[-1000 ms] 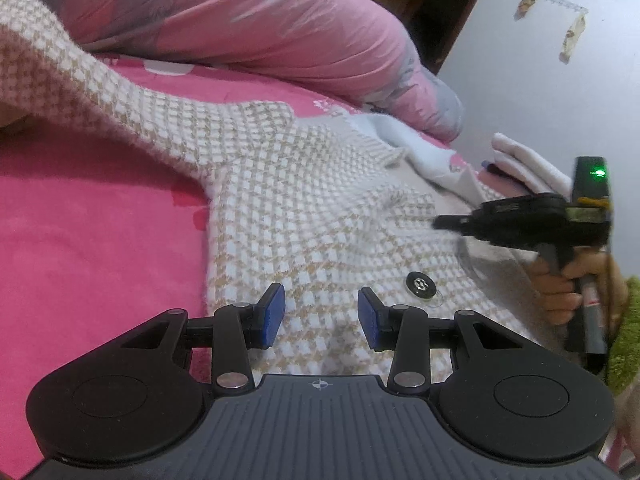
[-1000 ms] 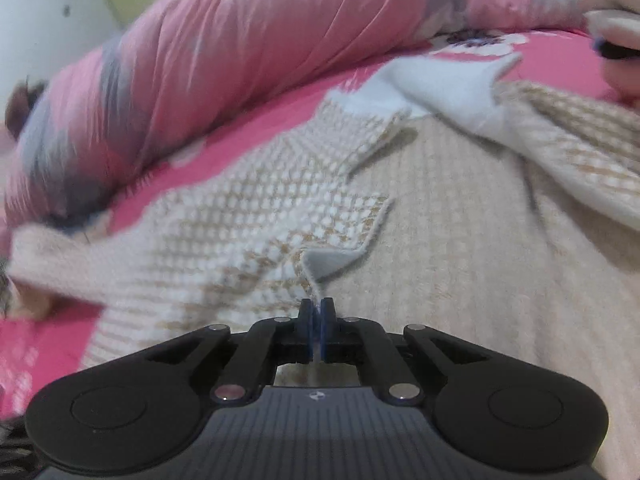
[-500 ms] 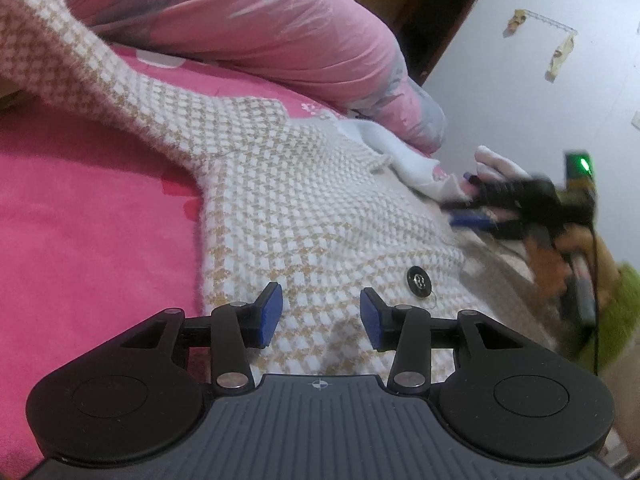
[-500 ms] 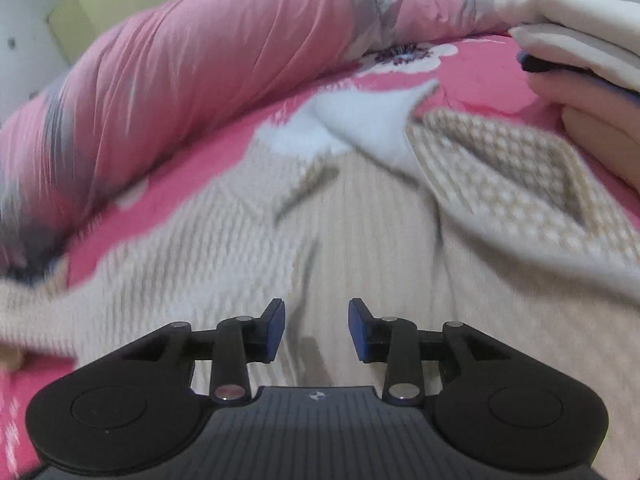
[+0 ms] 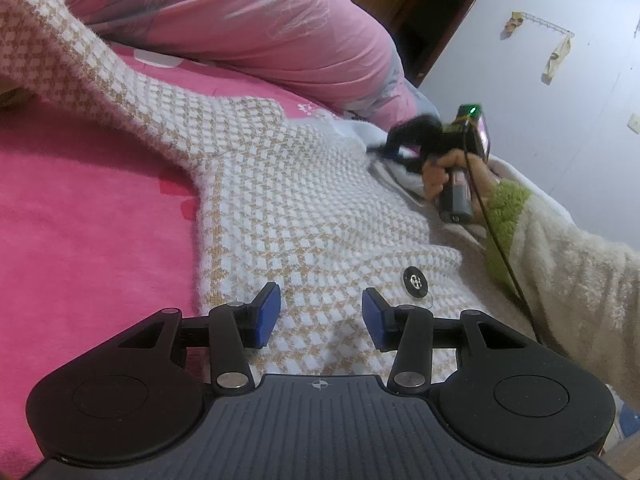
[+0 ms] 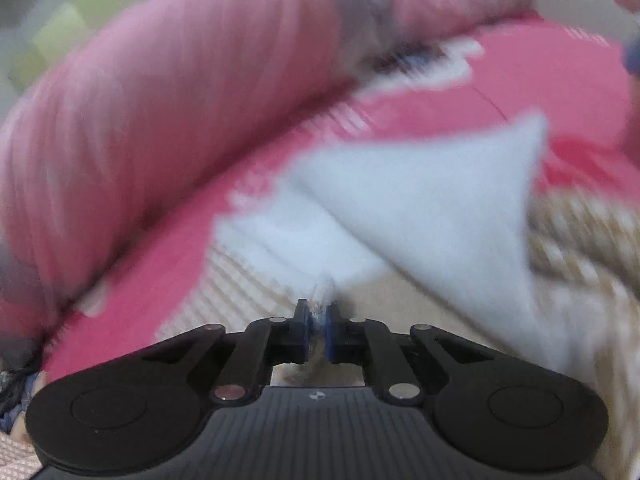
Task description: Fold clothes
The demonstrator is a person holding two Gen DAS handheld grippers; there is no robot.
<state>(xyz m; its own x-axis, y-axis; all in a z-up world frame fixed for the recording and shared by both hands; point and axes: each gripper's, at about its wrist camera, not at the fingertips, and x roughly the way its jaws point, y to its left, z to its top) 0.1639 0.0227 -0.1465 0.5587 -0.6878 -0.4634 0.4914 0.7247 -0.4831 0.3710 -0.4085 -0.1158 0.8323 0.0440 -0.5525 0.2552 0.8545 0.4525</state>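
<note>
Cardigan point(image 5: 304, 208) flat on pink bed point(image 5: 92, 216), white collar point(image 6: 420, 216) in right tongs point(image 6: 317, 330).
Right tongs closing, pads pinching collar fabric; view blurred. Left tongs point(image 5: 320, 316) apart, nothing between, hovering over cardigan hem just left of black button point(image 5: 416, 281). Pink duvet point(image 5: 248, 24) well ahead of both tongs.

Left gripper point(image 5: 320, 316) angled downward, jaws parted and empty, right gripper point(image 6: 316, 330) closing, white fabric pinched between its pads, right hand point(image 5: 448, 172) wrapped round its handle
</note>
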